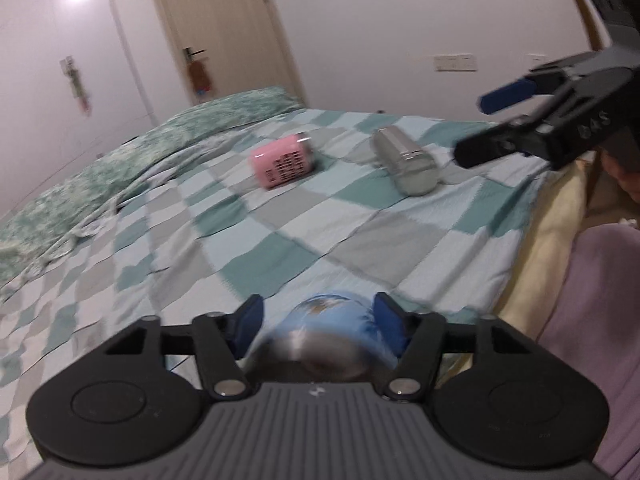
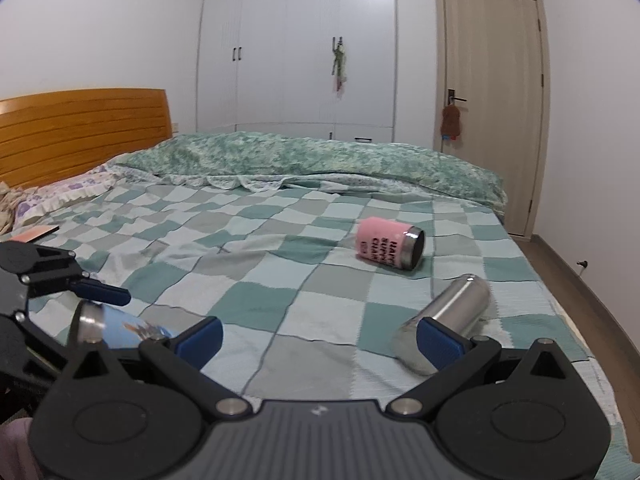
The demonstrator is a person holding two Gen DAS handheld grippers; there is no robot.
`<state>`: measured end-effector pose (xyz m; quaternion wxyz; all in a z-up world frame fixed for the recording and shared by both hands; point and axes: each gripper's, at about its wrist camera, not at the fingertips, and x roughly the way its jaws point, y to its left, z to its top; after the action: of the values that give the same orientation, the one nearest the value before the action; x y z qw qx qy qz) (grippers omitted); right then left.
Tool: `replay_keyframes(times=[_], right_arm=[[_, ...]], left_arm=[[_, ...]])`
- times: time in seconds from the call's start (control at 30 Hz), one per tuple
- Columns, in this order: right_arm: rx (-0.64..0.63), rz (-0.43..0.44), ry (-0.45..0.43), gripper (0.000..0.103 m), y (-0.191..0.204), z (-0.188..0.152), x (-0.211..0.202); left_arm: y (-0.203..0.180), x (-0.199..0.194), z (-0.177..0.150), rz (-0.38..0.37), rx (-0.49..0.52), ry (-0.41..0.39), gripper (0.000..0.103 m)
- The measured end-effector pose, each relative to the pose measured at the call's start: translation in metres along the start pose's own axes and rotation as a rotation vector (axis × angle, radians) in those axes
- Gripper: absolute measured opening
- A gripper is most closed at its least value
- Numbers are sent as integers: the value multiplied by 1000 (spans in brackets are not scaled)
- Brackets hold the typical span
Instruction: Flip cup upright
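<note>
Three cups lie on their sides on the checked bedspread (image 2: 280, 280). A blue cup (image 1: 332, 328) with a metal rim sits between the fingers of my left gripper (image 1: 320, 316); the jaws stand wide around it and I cannot tell whether they touch. It also shows in the right wrist view (image 2: 116, 326). A pink cup (image 2: 384, 246) with dark lettering lies farther out. A steel cup (image 2: 448, 320) lies just ahead of my right gripper (image 2: 320, 332), which is open and empty. The right gripper also shows in the left wrist view (image 1: 476, 128).
A green quilt (image 2: 320, 160) is bunched along the far side of the bed. A wooden headboard (image 2: 80, 128) stands at the left. The bed's right edge (image 2: 560, 320) drops to the floor beside a door (image 2: 492, 100). A wardrobe (image 2: 296, 48) stands behind.
</note>
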<state>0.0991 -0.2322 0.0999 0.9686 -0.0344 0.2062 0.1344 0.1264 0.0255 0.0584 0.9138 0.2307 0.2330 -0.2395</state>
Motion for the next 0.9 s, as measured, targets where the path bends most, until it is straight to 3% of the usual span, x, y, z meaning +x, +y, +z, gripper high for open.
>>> replay_keyframes(times=[0.17,0.3,0.43,0.5,0.73,0.9], right_arm=[[-19,35,13,103,25,-5,2],[-44,56,34,103,44,-8,7],[-84,85,35,103,59,-6,8],[-128,114,38,103,67,-2,10],[-433,232,53,103,115,10,27],[-707,304,74,103,158,8,42]], left_arm=[[18,-4,-24,47,-47,44,57],[30,-15,-30,46,-103,9,59],[35,-35,-32,80,-155,-37,94],[37,-47,-34,101,-179,-57,100],[40,-82,-58,251,-289,-30,103],[38,-99,-81,296,-349,-6,103]])
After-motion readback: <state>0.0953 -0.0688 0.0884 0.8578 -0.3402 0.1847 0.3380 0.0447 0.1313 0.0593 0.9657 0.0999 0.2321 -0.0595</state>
